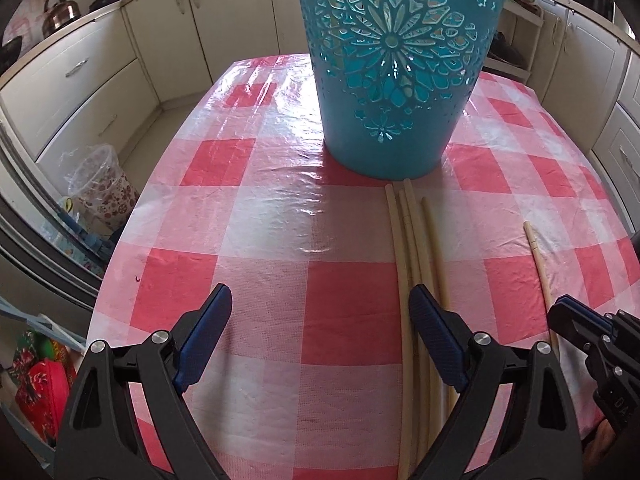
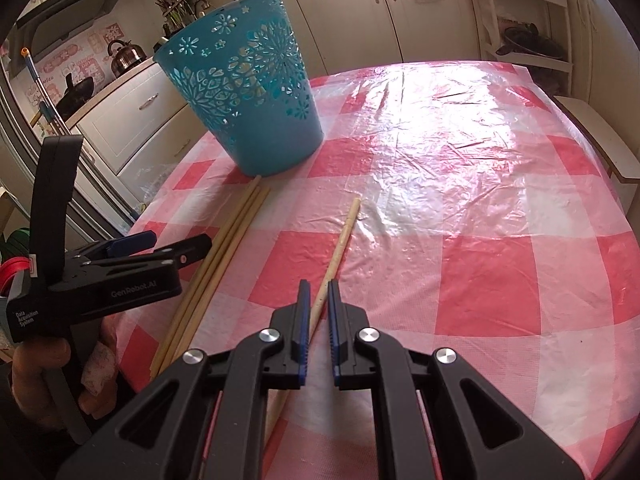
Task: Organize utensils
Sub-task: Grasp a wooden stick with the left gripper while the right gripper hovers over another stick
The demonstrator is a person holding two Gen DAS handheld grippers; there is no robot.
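Observation:
A blue cut-out plastic basket (image 1: 396,64) stands upright on the pink checked table; it also shows in the right wrist view (image 2: 248,96). A bundle of several pale chopsticks (image 1: 416,240) lies in front of it, also seen in the right wrist view (image 2: 224,240). A single chopstick (image 2: 340,236) lies apart to the right, also in the left wrist view (image 1: 538,256). My left gripper (image 1: 320,300) is open and empty, its right finger over the bundle. My right gripper (image 2: 319,296) has its jaws nearly closed around the single chopstick, which lies between them; contact is unclear.
The table (image 2: 480,200) has a shiny plastic cover. Kitchen cabinets (image 1: 80,80) surround it, with a kettle (image 2: 126,56) on the counter. A patterned bin (image 1: 100,188) stands on the floor left of the table. A shelf rack (image 2: 528,32) stands at the back right.

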